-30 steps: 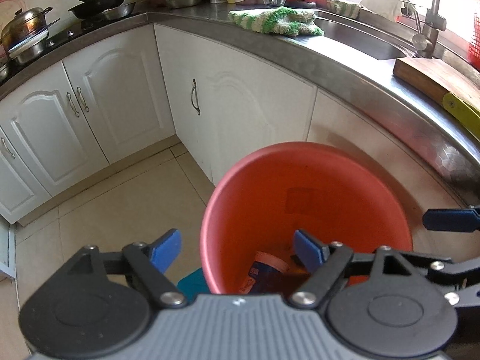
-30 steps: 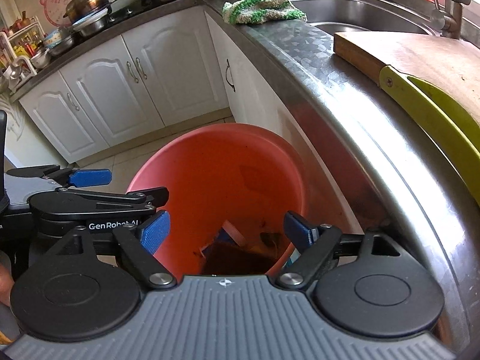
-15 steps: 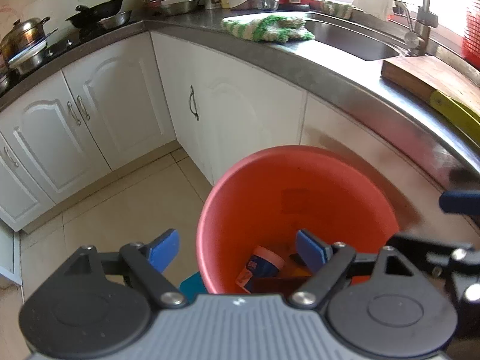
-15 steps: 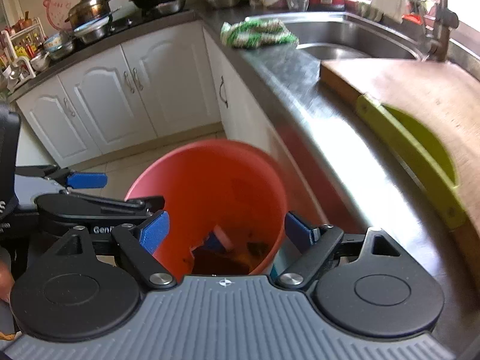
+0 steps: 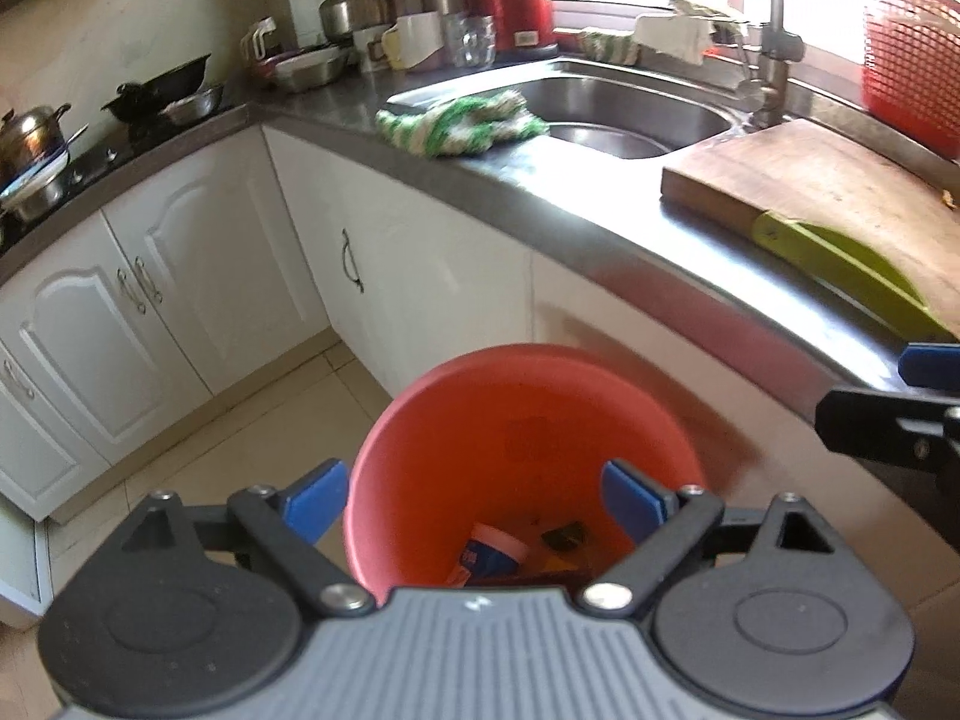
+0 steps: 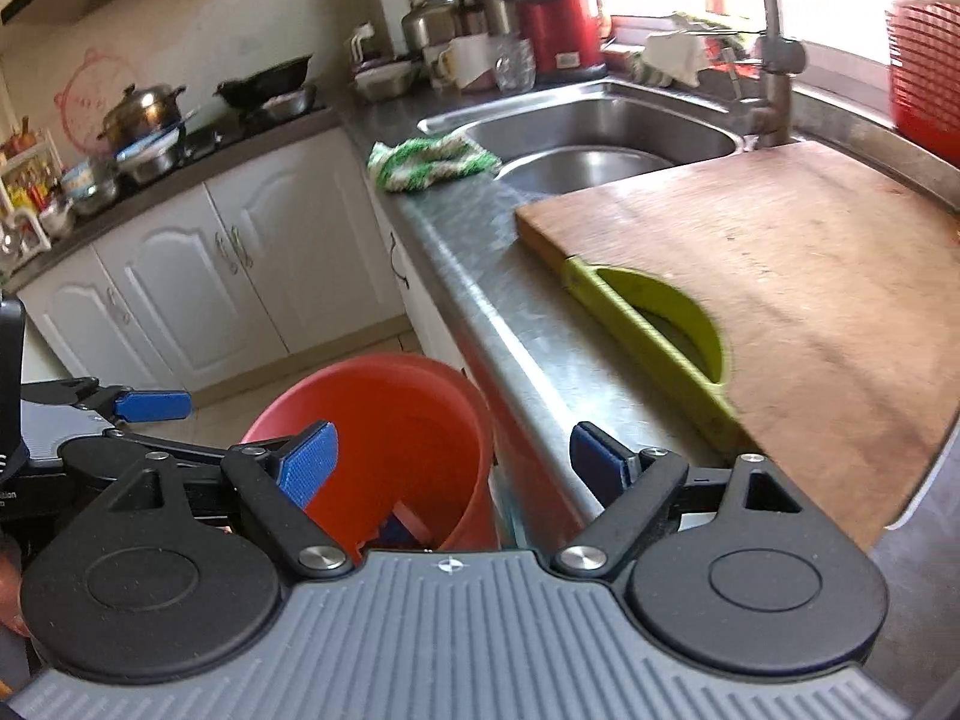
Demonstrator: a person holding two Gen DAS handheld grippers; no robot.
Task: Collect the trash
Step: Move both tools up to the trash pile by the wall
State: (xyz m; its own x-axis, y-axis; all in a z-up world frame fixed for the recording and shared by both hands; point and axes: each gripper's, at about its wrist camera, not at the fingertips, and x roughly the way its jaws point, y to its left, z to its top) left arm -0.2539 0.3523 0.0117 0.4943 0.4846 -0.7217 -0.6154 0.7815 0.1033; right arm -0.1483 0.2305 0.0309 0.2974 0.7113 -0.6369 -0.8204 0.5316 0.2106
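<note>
Left wrist view
Left hand-held gripper (image 5: 474, 498): fingers spread wide, holding nothing, poised above the orange bin.
Orange bin (image 5: 522, 414): upright on the floor, just beside the white cabinets, below the tabletop edge.
Trash (image 5: 495, 555): a pink-lidded container and dark scraps lie at the bottom of the orange bin.
Tabletop (image 5: 576, 216): up and behind the orange bin.
Wooden cutting board (image 5: 810, 180): on the tabletop, right of the orange bin.

Right wrist view
Right hand-held gripper (image 6: 453, 462): fingers apart, empty, over the orange bin's (image 6: 414, 414) right rim and the tabletop (image 6: 492, 282) edge.
Left hand-held gripper (image 6: 150, 405): left of the orange bin.
Green striped cloth (image 6: 429, 162): on the tabletop beyond the orange bin, next to the sink (image 6: 606, 126).
</note>
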